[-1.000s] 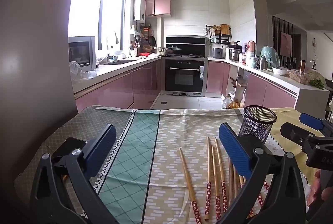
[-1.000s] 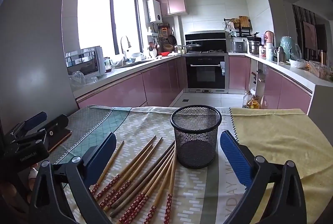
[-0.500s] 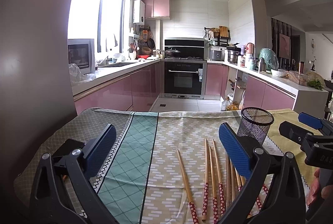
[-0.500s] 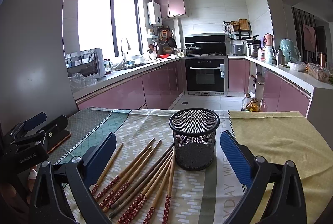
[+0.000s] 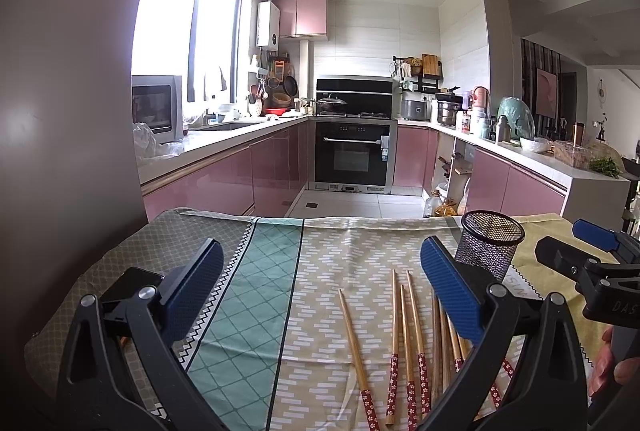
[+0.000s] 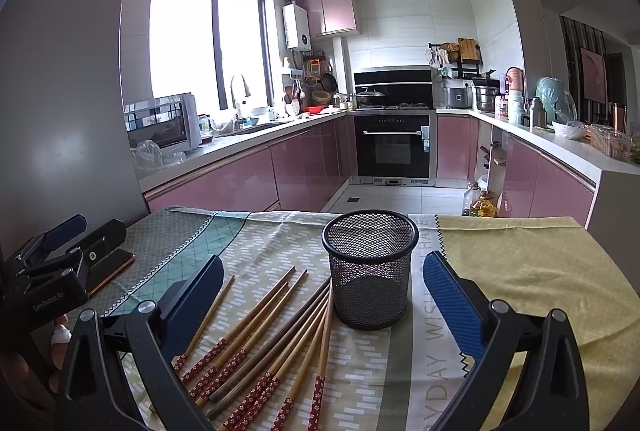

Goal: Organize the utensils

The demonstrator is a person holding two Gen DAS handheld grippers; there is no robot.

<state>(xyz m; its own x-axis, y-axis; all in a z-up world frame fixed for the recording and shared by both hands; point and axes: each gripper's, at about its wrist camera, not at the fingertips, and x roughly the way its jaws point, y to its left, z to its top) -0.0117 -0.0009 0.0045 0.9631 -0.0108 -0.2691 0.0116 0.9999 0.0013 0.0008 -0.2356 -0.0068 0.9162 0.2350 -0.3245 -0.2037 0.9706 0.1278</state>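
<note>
Wooden chopsticks with red flower-patterned handles [image 6: 256, 343] lie fanned out flat on the patterned tablecloth [image 6: 520, 263], tips pointing toward the black wire-mesh cylindrical holder [image 6: 370, 271], which stands upright just beside them. The mesh holder contains nothing visible. The right gripper [image 6: 320, 305] hovers above the chopsticks and holder, jaws spread wide, gripping nothing. The left gripper [image 5: 320, 285] is likewise wide open and empty, with the chopsticks lying below its right finger.
</note>
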